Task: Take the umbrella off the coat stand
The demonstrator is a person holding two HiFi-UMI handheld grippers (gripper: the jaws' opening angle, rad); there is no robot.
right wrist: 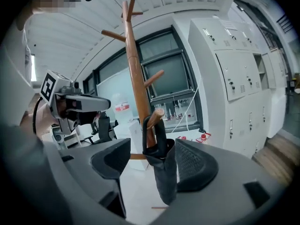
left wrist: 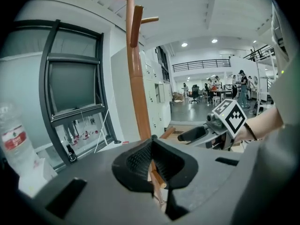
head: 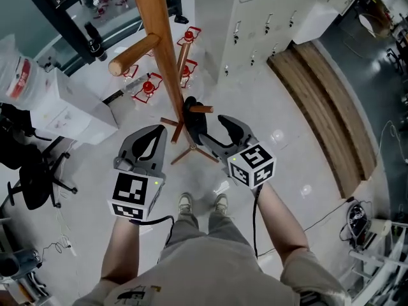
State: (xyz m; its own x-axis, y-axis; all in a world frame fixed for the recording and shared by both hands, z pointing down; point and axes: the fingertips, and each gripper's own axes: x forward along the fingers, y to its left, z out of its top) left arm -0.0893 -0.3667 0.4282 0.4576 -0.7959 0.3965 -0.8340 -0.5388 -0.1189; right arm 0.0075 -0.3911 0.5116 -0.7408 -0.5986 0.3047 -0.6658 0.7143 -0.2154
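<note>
Setting: indoor hall with pale glossy floor (head: 280, 139), seen steeply from above the person's own arms.
Coat stand (head: 162, 43): wooden pole with angled pegs, rising just in front of both grippers; spread feet on the floor near the person's shoes.
Umbrella (right wrist: 163, 172): black, folded short, hanging by its strap from a low peg (right wrist: 155, 117) of the coat stand, close beside the pole; dark bundle at the pole's lower part in the head view (head: 193, 115).
Right gripper (right wrist: 152, 144): jaws spread wide, one on either side of the hanging umbrella; umbrella resting against the right-hand pad, clear gap to the other pad; not clamped.
Right gripper from above (head: 215, 132): reaching in at the base of the pole, marker cube facing up.
Left gripper (left wrist: 151, 139): jaws closed tip to tip, nothing between them; held left of the pole (head: 159, 131), apart from the umbrella.
Surroundings: white lockers (head: 268, 11) behind the stand, red fire extinguishers (head: 148, 87) on the floor by the window, black office chair (head: 32, 171) at far left.
</note>
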